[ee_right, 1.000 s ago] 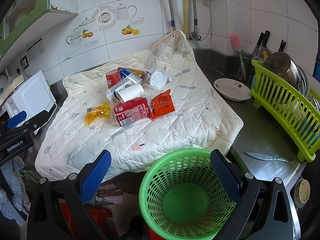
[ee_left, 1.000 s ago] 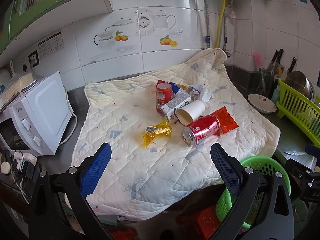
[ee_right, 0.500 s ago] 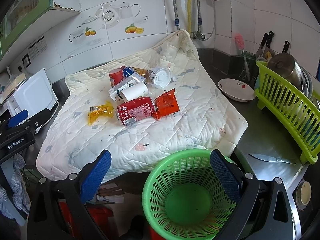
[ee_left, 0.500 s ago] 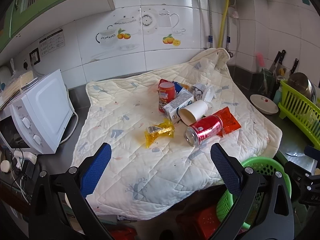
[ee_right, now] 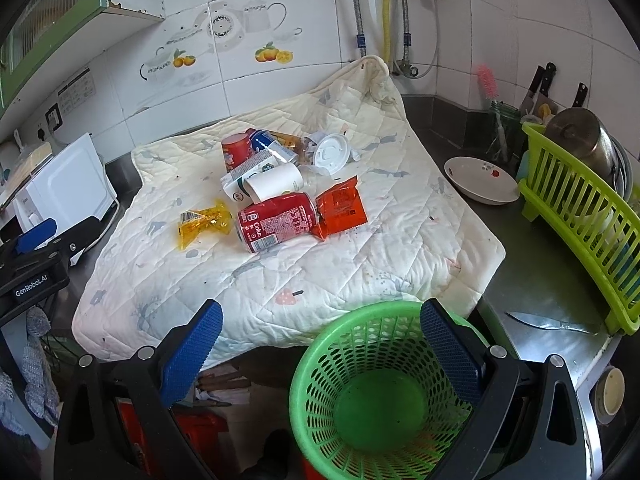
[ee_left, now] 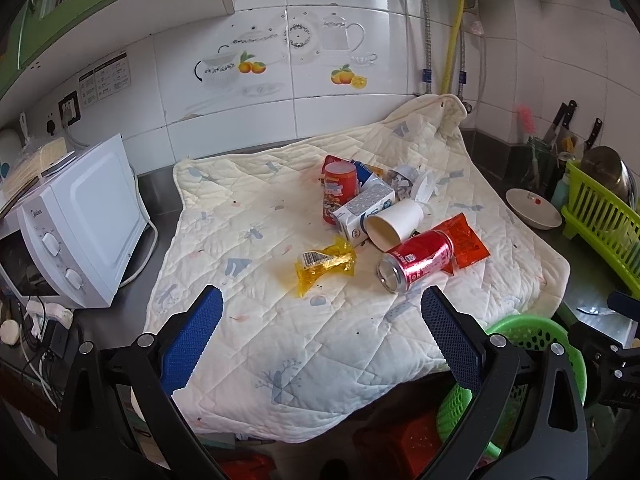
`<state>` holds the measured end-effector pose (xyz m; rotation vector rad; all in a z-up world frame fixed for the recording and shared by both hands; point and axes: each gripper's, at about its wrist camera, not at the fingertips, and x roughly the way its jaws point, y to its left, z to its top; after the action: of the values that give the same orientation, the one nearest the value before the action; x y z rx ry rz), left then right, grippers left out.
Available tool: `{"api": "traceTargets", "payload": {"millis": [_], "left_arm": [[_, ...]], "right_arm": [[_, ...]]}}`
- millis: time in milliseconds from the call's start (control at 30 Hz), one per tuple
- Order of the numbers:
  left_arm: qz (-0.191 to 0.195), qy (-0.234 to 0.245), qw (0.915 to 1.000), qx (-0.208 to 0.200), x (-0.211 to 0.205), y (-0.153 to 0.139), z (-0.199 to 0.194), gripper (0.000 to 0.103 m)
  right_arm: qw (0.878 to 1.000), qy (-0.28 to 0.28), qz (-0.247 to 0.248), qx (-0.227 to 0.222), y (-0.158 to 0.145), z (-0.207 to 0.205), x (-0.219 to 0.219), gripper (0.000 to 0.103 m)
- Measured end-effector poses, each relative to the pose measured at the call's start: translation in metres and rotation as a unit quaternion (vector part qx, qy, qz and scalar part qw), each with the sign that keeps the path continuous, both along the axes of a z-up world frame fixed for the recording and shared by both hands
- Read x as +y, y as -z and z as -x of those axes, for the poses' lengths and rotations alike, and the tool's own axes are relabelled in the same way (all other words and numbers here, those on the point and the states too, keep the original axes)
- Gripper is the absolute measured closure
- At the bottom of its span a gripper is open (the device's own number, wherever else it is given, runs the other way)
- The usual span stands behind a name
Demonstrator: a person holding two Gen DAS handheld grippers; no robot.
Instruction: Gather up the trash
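Both grippers, left gripper (ee_left: 322, 334) and right gripper (ee_right: 320, 344), hover spread wide, holding nothing.

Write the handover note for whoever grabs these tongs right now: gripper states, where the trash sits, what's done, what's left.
Left tongs: open, empty, off the near edge of the quilt.
Right tongs: open, empty, above the green basket.
Trash, all on the quilt in one cluster: red can on its side, orange packet touching it, yellow wrapper apart to its left, paper cup, milk carton, red tub, white lid, more scraps behind.
Done: nothing; the basket is empty.
Left: every piece into the basket. The can or wrapper look nearest.
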<state>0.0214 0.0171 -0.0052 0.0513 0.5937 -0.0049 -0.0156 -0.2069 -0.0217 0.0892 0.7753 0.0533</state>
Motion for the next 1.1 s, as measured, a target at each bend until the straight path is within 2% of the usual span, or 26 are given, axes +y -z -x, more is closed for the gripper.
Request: {"api": "traceTargets", "payload": {"millis": [333,800,867,933,1100], "left_arm": [[0.006,-0.008,0.9999,0.008,0.021,0.002,-0.028,0.005],[0.002,0.0,0.9996,0.028,0.057,0.019,-0.079,0.005],[0.001,0.006,0.9995,0.031,0.06,0.021,-0.087,0.005],[0.0,0.012,0.9994,0.034,0.064,0.026,-0.095,0.005],[0.003,0.042,0.9979,0.048,0.072,0.038,-0.116,0.006]], "right_arm": [[1.0,0.001,-0.006,0.01,0.003,-0.03,0.003,0.007],[0.999,0.015,-0.006,0.035,0.02,-0.111,0.018,0.008],[0.999,0.02,-0.006,0.037,0.022,-0.126,0.015,0.009],[0.998,0.025,-0.013,0.047,0.026,-0.143,0.01,0.016],[0.997,0.038,-0.028,0.065,0.035,-0.179,-0.004,0.025]]}}
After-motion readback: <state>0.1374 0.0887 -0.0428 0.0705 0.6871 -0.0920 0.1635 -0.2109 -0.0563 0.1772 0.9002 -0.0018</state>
